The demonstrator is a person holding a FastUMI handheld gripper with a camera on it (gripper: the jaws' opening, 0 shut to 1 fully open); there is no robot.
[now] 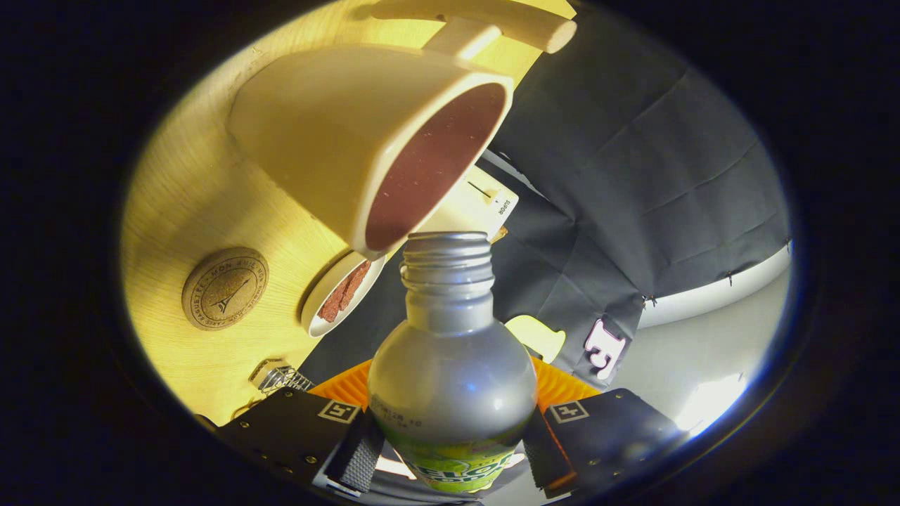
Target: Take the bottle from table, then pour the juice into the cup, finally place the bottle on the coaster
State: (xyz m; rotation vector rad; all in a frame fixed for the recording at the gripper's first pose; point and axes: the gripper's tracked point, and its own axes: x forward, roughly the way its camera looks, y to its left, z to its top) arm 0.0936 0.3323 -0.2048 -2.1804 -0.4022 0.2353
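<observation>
the gripper [450, 450] pinches the bottle [451, 379] between both fingers, its long axis running straight ahead. the uncapped mouth sits just at the rim of the cup [330, 133], while the coaster [225, 288] lies well aside on the table [190, 197].

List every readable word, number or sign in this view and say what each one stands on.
"MON AMIE": stamped around the rim of the cork coaster; the rest of the ring is too small to read.
White box behind the cup: one small word, too blurred.
Bottle, clamped in the tool: faint printed code, unreadable; label lettering cut off.
</observation>
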